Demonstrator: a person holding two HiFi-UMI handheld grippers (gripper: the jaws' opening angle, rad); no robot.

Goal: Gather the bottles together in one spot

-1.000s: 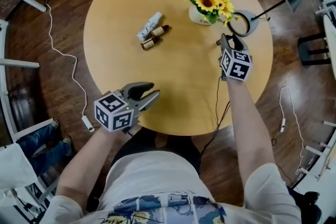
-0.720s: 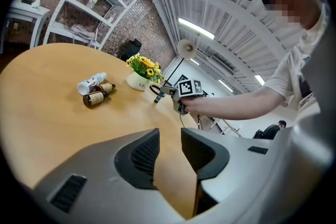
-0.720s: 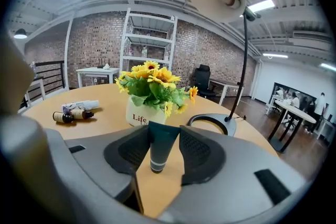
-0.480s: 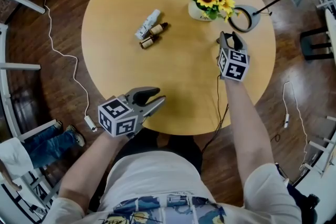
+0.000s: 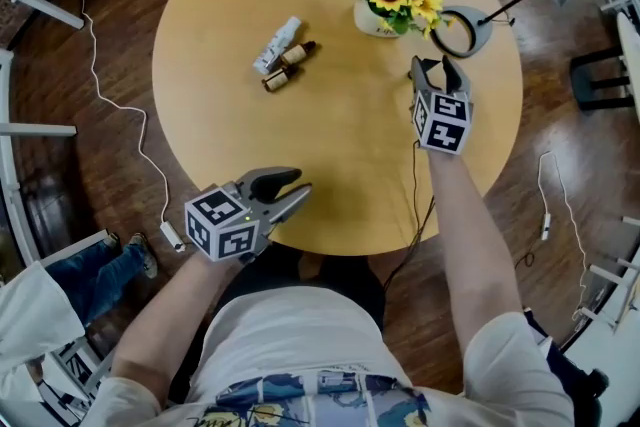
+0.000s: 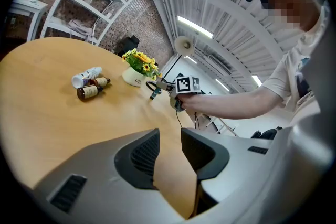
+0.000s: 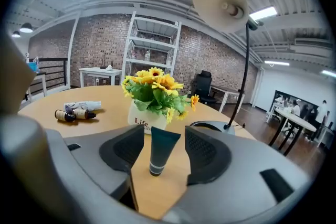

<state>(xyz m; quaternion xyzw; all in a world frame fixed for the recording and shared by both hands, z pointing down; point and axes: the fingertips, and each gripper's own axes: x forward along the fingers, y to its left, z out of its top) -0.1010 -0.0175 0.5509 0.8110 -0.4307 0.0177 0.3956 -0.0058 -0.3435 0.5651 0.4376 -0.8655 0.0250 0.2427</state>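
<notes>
Right gripper [image 5: 435, 67]: jaws have just been opening and now stand wide, pads clear of dark tube [image 7: 159, 149]. Tube stands upright, cap down, between the jaws, just before flower pot [image 5: 372, 18].
Bottle cluster [image 5: 282, 62] lies flat, well apart, across table [image 5: 330, 165] to the left.
Left gripper [image 6: 169, 140]: jaws nearly together, empty, at near table edge.
Right hand is nearer the tube, so the regrasp is likely its job.

The round wooden desk [image 5: 330, 165] is cut off by the head view's top edge; the small brown glass bottles [image 5: 278, 80] carry labels too small to read.
</notes>
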